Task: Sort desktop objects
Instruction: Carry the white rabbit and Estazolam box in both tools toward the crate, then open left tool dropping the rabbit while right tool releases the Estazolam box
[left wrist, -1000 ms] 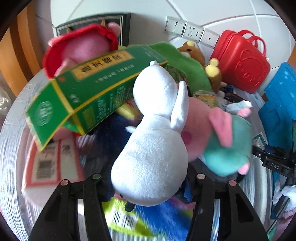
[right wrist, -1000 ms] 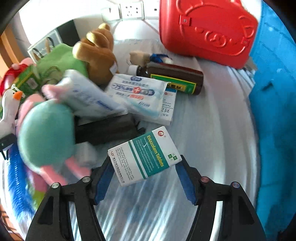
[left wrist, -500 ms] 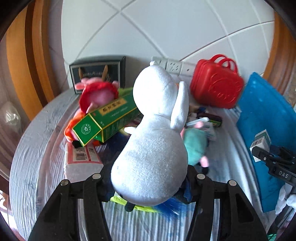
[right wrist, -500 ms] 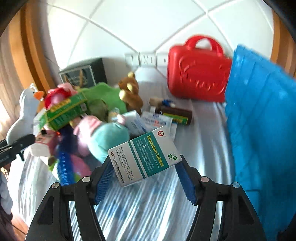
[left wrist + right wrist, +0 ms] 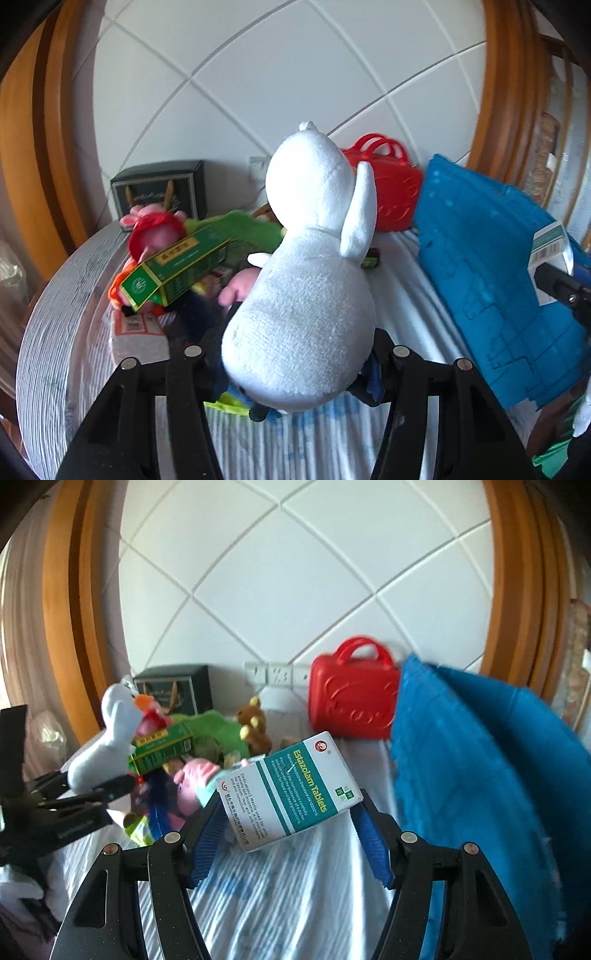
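Note:
My left gripper (image 5: 295, 354) is shut on a white plush goose (image 5: 314, 280), held upright above the table; the goose (image 5: 110, 734) also shows at the left of the right wrist view. My right gripper (image 5: 291, 830) is shut on a white-and-teal tablet box (image 5: 288, 790), tilted between its blue pads and lifted off the table; that box (image 5: 550, 247) appears at the right edge of the left wrist view. Below lies a pile: a green carton (image 5: 177, 266), a pink plush with a red hood (image 5: 155, 232), a green plush (image 5: 210, 727), a small brown bear (image 5: 255, 727).
A red toy case (image 5: 351, 698) stands against the tiled wall beside a wall socket strip (image 5: 277, 672). A blue bin (image 5: 480, 775) fills the right side. A dark box (image 5: 162, 188) stands at the back left. A striped cloth (image 5: 277, 904) covers the table. Wooden frames flank the wall.
Both grippers have risen and pulled back from the pile, each keeping its load. The table objects now look smaller and lower, and more wall shows.

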The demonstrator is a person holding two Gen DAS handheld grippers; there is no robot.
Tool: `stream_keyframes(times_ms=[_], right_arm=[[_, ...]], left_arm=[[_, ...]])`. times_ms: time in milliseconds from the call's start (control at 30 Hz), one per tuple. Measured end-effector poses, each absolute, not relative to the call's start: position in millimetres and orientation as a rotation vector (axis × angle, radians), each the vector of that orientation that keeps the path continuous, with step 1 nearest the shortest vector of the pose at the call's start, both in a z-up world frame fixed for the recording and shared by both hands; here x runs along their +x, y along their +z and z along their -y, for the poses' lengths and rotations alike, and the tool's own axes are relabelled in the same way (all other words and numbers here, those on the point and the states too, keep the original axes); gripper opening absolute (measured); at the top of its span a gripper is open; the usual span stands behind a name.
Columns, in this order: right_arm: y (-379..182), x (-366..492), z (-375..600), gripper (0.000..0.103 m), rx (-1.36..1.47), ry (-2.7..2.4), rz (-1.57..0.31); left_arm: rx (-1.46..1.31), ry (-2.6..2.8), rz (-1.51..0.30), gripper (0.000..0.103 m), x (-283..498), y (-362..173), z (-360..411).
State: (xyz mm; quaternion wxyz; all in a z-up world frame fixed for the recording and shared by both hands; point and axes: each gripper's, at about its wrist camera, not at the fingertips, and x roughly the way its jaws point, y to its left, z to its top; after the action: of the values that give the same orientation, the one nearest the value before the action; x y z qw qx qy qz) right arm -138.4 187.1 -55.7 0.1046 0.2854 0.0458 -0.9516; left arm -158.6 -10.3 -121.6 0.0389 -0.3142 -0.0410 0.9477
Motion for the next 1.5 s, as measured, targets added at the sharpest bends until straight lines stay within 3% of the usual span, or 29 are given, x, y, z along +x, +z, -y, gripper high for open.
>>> stream_keyframes(times_ms=[367, 900, 1167, 1500], right_arm=[[-9, -106, -295, 0.067, 0.666, -2.910, -0.127], [-14, -131, -532, 0.067, 0.831, -3.070, -0.099], [-38, -130, -576, 0.067, 0.951, -3.043, -0.078], [-53, -141, -596, 0.067, 1.064, -3.015, -0.126]], left_arm=[[-0.756, 2.876, -0.017, 0.055, -130, -70, -126], [-0.709, 2.744, -0.200, 0.055, -122, -22, -400], [-0.822, 2.689, -0.259, 0.055, -140, -33, -467], [-0.913, 2.665, -0.258, 0.064, -151, -45, -491]])
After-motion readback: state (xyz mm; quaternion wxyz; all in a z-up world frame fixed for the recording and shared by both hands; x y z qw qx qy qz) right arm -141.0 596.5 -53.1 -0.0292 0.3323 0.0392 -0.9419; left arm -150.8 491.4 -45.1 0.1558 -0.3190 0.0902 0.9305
